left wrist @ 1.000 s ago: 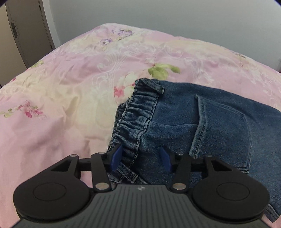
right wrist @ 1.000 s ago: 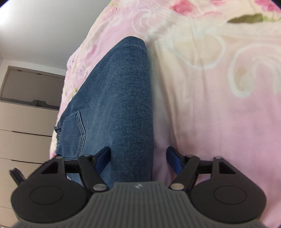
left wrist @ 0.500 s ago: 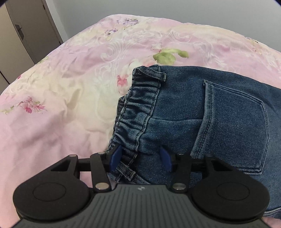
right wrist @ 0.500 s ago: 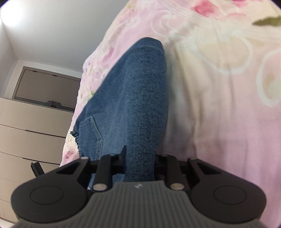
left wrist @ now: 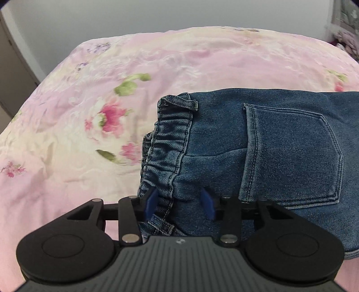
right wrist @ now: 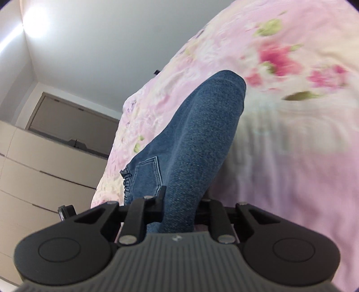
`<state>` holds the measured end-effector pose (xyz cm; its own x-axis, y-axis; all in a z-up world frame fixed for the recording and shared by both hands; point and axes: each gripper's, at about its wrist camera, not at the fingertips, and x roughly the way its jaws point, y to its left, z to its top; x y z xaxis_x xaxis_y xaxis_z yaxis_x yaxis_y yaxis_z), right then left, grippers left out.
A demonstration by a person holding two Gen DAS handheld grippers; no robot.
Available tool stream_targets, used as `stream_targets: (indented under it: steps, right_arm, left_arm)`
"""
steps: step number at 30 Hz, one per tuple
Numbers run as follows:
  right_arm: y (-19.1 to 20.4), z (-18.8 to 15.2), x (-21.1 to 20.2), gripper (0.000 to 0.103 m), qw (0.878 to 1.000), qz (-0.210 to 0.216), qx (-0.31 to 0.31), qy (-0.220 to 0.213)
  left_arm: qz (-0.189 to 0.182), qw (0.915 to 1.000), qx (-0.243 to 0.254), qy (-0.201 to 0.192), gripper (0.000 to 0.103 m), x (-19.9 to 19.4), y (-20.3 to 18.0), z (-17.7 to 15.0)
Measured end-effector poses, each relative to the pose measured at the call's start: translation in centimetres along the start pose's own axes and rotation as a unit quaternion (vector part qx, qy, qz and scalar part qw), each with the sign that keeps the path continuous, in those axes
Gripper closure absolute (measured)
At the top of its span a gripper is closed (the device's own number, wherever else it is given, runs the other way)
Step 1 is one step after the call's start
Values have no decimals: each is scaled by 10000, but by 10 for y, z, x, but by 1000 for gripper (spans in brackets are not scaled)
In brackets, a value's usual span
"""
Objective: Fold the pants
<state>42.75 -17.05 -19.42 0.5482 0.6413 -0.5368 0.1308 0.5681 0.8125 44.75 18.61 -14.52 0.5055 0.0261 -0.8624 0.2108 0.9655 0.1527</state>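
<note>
Blue denim pants lie on a pink floral bedspread, back pocket up, elastic waistband toward the left. My left gripper is open, its blue pads on either side of the waistband's near corner, the denim between them. In the right wrist view my right gripper is shut on the leg end of the pants and holds it lifted off the bedspread. The leg runs away from it toward the pocket.
A beige chest of drawers and wardrobe stand beyond the bed's far side in the right wrist view. A grey wall lies behind the bed. A door edge is at the left.
My right gripper closed on the pant leg and raised it, tilting upward. My left gripper stayed open around the waistband corner while its view swung slightly to the right.
</note>
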Motion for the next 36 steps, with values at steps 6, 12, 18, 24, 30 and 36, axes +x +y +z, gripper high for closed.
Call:
stream_targets:
  steps: [6,12,18,24,30,36]
  right_arm:
    - [-55,-26,-119,90,9972,-438,464,-391]
    - [-106,-49,-202,90,9929,-794,686,-555]
    - [-155,-64,-189,89,9923,-861,827,-341]
    - [-174,-62,-186,66,9917,-1031,773,-36]
    - [-173,-34,-184,57,9903,-1300,391,291]
    - [-183,0,-178,51,9886,-1472,252,172]
  left_arm:
    - [-845,9946,603,-75,51,-26,-93,-22]
    - [-1169,9884,963,-68,51,-38,-160,-34]
    - [-781,9938,787,21,48,-35,-173,-35]
    - [-965,9909,796,-491,52,-80,-198,-23]
    - [-1624,9808,844,-672,52,-76,-263,2]
    - [-1972,9762,757,-494,56,-38,-317,22]
